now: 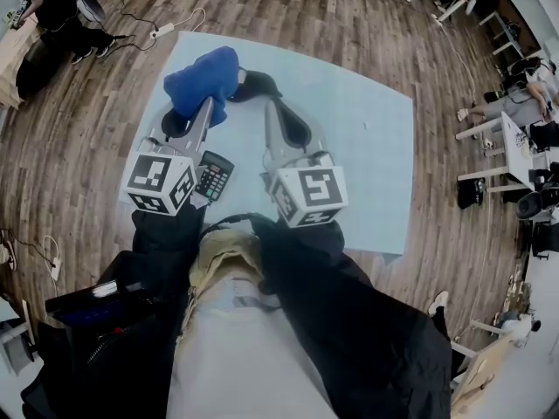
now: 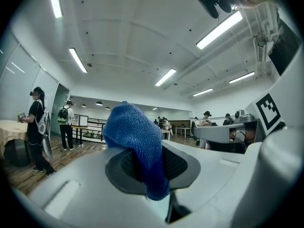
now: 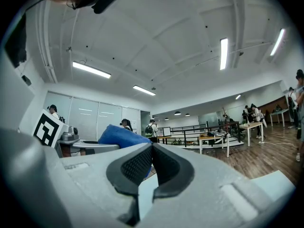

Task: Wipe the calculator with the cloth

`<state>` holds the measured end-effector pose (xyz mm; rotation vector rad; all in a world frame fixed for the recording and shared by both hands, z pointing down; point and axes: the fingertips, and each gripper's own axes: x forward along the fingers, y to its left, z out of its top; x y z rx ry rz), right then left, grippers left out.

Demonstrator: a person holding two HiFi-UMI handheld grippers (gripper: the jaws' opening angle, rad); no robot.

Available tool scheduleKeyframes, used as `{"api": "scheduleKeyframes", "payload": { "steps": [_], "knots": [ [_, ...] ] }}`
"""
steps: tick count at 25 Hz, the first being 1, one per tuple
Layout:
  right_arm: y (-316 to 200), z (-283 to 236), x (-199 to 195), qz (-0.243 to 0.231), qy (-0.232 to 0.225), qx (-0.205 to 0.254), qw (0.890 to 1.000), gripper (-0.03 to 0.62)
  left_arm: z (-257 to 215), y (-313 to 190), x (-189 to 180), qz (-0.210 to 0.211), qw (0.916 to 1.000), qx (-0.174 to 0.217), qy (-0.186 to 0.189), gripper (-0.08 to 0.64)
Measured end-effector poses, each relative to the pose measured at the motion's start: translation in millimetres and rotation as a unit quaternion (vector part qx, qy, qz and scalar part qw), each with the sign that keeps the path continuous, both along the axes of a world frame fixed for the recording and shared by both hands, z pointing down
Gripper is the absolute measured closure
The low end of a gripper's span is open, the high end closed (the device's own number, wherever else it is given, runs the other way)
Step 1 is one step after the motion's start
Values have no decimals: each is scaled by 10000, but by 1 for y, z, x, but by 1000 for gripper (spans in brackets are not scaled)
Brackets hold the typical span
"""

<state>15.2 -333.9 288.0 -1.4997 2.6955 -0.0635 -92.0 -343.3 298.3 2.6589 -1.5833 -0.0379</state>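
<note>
Wood plank floor (image 1: pixel 87 164) all round the pale blue table (image 1: pixel 367 103) under the left hand-held gripper (image 1: pixel 208 110). White desks (image 1: pixel 511 147) well right of the right hand-held gripper (image 1: pixel 278 112). Ceiling strip lights (image 2: pixel 220 30) above, black railing (image 3: pixel 190 129) far ahead.

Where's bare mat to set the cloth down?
Free: the right half of the mat, from the right gripper out to the mat's right edge. Crowded: the left side, where the calculator, the cloth and the left gripper holding it sit close together.
</note>
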Motion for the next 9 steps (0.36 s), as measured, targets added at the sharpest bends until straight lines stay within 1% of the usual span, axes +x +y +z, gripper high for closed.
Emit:
{"api": "scheduleKeyframes", "payload": {
  "steps": [9],
  "knots": [
    [-1, 4, 1, -5, 26, -66, 10000, 594, 5, -1, -2, -53, 9999, -84, 19, 499]
  ]
}}
